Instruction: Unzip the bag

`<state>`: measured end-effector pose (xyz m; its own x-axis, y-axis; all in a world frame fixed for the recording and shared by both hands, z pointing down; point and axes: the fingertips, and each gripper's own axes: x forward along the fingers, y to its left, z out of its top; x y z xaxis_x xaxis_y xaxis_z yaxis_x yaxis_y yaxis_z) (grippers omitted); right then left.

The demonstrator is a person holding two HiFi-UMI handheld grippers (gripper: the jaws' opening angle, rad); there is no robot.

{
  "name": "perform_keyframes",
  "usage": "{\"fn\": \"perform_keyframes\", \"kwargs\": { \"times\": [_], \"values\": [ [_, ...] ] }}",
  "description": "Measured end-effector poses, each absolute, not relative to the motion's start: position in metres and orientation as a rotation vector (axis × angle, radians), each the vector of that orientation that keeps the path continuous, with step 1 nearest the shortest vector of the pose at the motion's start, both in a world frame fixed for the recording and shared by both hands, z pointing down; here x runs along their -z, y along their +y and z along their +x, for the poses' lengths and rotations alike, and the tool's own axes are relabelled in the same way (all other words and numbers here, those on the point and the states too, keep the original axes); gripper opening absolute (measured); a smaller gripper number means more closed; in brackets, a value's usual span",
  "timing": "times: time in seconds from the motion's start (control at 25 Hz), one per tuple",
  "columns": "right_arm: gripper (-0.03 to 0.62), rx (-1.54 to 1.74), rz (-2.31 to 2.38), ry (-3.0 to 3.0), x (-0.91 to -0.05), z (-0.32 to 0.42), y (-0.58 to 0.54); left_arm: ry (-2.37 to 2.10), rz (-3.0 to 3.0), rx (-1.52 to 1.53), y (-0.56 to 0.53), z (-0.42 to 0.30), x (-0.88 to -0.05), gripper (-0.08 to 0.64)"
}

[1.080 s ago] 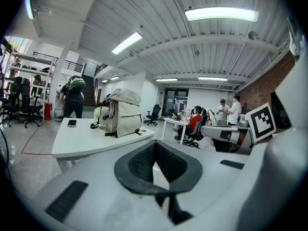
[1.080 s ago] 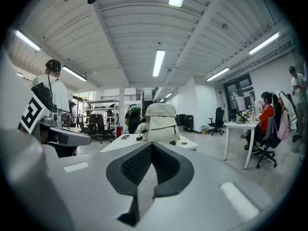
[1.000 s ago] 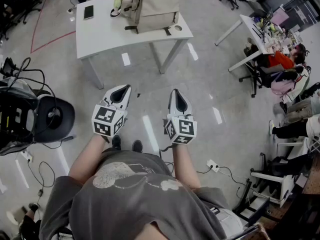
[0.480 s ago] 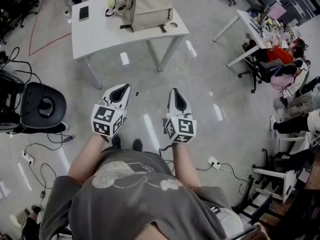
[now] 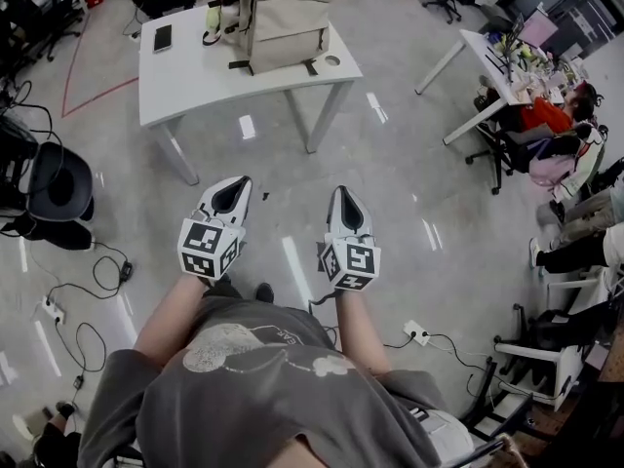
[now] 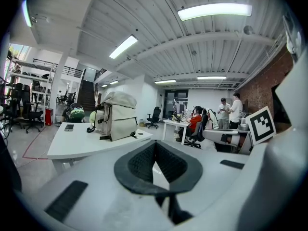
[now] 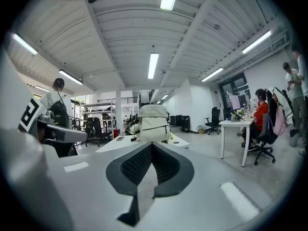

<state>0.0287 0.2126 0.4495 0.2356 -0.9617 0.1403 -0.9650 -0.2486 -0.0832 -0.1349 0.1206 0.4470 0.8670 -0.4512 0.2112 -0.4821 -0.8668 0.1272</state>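
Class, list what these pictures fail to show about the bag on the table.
Zip: the bag is too small in every view to show a zipper, open or shut.
Bag's far side: hidden by the bag itself, all views.
Round thing on the table: head view, too small to identify.

I hold my left gripper (image 5: 232, 185) and right gripper (image 5: 345, 195) side by side above the glossy grey floor (image 5: 390, 164). Both have their jaws together on nothing and point toward a white table (image 5: 195, 71) well ahead. A beige bag (image 5: 283, 18) stands upright on it, with a dark phone (image 5: 163, 37) lying apart to its left. A black chair (image 5: 54, 178) stands off to my left.
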Motion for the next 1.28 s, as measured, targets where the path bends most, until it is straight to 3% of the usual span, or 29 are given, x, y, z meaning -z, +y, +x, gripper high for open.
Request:
{"fn": "perform_keyframes", "kwargs": {
  "times": [0.76,1.28],
  "values": [
    [0.0,-0.307,2.429,-1.925,-0.465,0.076,0.197,-0.702,2.859,-0.247,0.092,-0.087,-0.455,0.006],
    [0.0,-0.334,2.427,-1.85,-0.471,0.131,0.072,-0.589,2.83,-0.217,-0.033,-0.023,-0.468,0.006]
  ]
}}
